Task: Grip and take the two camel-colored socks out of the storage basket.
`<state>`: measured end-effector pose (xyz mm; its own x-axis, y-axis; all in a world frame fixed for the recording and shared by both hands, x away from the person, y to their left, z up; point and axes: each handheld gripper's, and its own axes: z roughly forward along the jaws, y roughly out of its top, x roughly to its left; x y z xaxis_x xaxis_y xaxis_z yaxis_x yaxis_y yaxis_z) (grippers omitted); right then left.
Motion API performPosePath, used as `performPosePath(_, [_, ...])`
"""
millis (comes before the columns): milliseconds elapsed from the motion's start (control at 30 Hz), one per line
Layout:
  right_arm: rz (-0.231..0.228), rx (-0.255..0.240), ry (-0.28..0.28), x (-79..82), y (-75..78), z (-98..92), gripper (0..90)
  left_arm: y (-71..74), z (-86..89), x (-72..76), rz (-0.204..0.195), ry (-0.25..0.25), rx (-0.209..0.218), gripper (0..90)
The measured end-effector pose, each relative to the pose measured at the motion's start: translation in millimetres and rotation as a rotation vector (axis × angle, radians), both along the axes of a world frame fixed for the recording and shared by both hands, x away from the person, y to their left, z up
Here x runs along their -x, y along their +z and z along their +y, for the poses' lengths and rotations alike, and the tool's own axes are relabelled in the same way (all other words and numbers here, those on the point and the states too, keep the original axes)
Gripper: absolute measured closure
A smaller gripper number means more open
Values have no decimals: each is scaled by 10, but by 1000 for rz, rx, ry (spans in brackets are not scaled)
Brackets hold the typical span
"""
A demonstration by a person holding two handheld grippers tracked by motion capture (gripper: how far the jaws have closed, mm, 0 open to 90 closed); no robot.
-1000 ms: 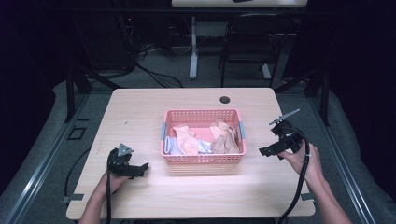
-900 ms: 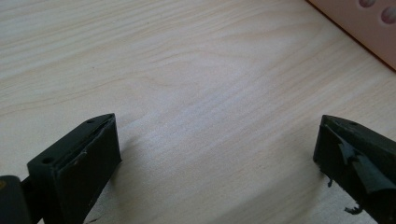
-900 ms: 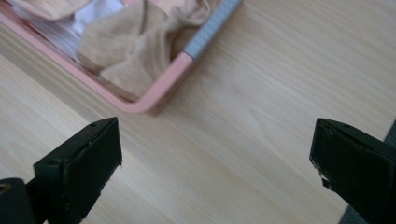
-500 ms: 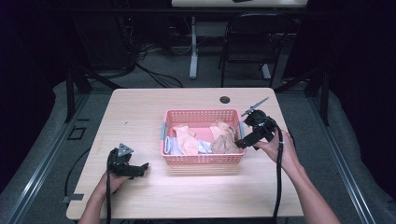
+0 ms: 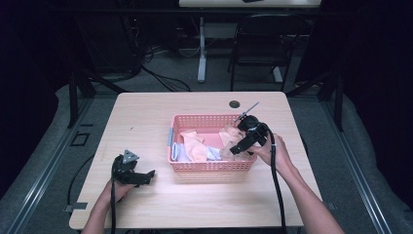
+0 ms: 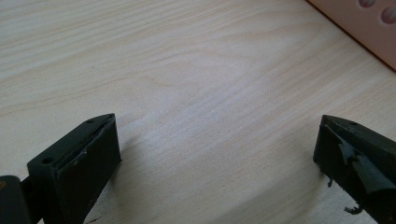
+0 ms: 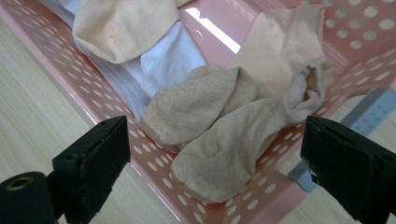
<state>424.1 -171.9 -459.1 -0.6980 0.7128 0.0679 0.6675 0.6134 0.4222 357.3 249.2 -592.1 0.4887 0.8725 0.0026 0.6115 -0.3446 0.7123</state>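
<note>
Currently right tongs (image 5: 233, 150) wide, tilted over basket (image 5: 212, 166) socks (image 7: 224, 135); left tongs (image 5: 148, 176) wide, resting on table (image 5: 146, 122).

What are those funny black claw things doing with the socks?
A person sits at a wooden table with a hand-held gripper in each hand. The right hand-held gripper hangs open over the pink basket, its jaws wide on either side of a beige sock lying among other socks, touching none. The left hand-held gripper rests open on bare table beside the basket.
</note>
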Motion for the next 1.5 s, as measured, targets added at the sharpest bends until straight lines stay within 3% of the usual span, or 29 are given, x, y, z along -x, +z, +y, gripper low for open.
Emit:
performPosePath(200, [32,-3,-24,-39,-170,25,123,1,0,0,0,0,0,3])
performPosePath(300, [35,43,-25,-60,-201,15,124,0,0,0,0,0,0,3])
performPosePath(400, [42,50,-44,-63,-239,27,152,-1,-1,0,-1,1,0,3])
performPosePath(500, [46,75,-65,-74,-256,34,236,0,-1,0,0,1,0,3])
performPosePath(567, [41,65,-102,-65,-297,50,263,-1,0,0,-1,0,0,3])
performPosePath(600, [41,65,-102,-65,-297,50,285,0,-1,0,0,1,0,3])
performPosePath(633, [64,103,-86,-84,-296,43,328,-1,0,0,-1,0,0,3])
performPosePath(800, [71,122,-93,-87,-340,55,358,0,0,0,-1,0,0,3])
performPosePath(867, [84,152,-89,-96,-384,77,401,-1,-1,0,-1,1,0,3])
performPosePath(1000, [75,161,-103,-86,-430,110,468,0,0,0,0,0,0,3])
performPosePath(1033, [71,173,-105,-87,-449,122,532,-1,-1,0,-1,1,1,3])
performPosePath(1067, [71,173,-105,-87,-449,122,532,-1,-1,0,-1,1,1,3])
performPosePath(1233, [83,211,-102,-107,-485,115,712,0,0,0,0,0,0,3])
performPosePath(1500, [78,198,-111,-107,-433,79,781,0,0,0,-1,0,0,3])
